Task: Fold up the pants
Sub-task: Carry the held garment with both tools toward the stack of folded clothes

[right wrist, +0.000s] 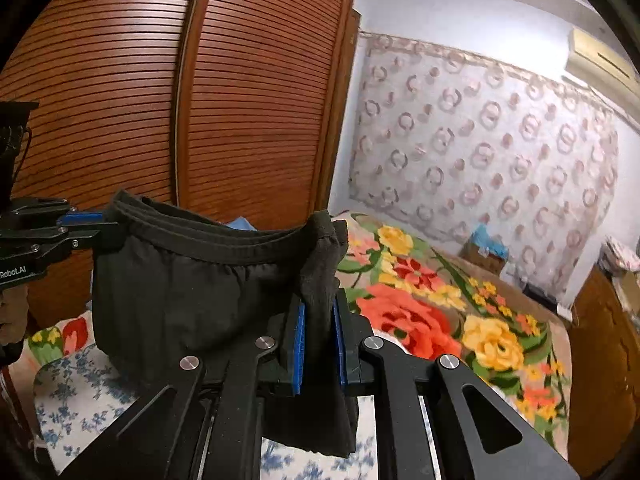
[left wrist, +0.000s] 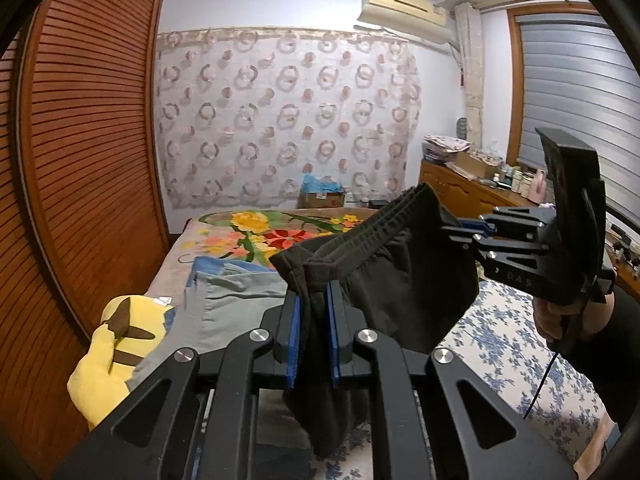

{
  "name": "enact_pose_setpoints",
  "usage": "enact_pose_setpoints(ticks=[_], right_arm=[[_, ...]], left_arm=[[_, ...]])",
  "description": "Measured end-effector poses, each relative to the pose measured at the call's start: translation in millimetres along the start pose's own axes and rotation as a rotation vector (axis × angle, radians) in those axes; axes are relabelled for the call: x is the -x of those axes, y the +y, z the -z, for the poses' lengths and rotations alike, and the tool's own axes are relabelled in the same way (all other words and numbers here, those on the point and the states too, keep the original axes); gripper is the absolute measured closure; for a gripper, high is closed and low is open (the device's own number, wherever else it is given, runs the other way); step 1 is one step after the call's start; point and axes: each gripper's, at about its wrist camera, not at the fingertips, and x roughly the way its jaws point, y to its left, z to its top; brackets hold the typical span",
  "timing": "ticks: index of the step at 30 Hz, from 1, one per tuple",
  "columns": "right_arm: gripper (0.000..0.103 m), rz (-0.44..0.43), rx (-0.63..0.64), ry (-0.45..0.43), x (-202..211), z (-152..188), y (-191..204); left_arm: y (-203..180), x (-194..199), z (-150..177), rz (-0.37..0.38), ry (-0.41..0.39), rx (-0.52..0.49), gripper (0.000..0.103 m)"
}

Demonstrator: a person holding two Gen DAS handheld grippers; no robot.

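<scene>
Black pants (left wrist: 392, 280) with an elastic waistband hang in the air above the bed, stretched between both grippers. My left gripper (left wrist: 314, 300) is shut on one corner of the waistband, cloth bunched between its blue pads. My right gripper (left wrist: 464, 232) is shut on the opposite waistband corner, seen at the right of the left wrist view. In the right wrist view the pants (right wrist: 192, 288) hang to the left, the right gripper (right wrist: 320, 312) pinches the cloth, and the left gripper (right wrist: 92, 228) holds the far corner.
The bed has a blue floral sheet (left wrist: 504, 344) and a bright flowered blanket (right wrist: 432, 304). A grey-blue garment (left wrist: 232, 304) and a yellow plush toy (left wrist: 116, 356) lie at its left. A slatted wooden wardrobe (right wrist: 200, 100) stands close by. A cluttered dresser (left wrist: 472, 188) is at the right.
</scene>
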Motion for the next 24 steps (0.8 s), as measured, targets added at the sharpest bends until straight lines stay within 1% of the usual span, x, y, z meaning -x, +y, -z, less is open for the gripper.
enact_pose_setpoints(ticks=[6,8,12,20,24], right_arm=[[0.091,0.016,0.11,-0.013,-24,-9,5],[0.091,0.003,0.127,-0.01,-35,-15,6],[0.091,-0.001,0.182,-0.016,-56,-23,10],[0.091,-0.053,0.199,-0.008,-94,-28,16],[0.091,-0.082,0.194,-0.006,-105,-30,14]], left_arm=[[16,-9,-1,-0.028,0.013,0.041,0.09],[19,-8,0,-0.04,0.01,0.043,0.09],[29,-6,6,-0.056,0.002,0.083,0.09],[42,3,26,-0.087,-0.014,0.166,0.09],[51,3,31,-0.098,-0.012,0.24,0.09]])
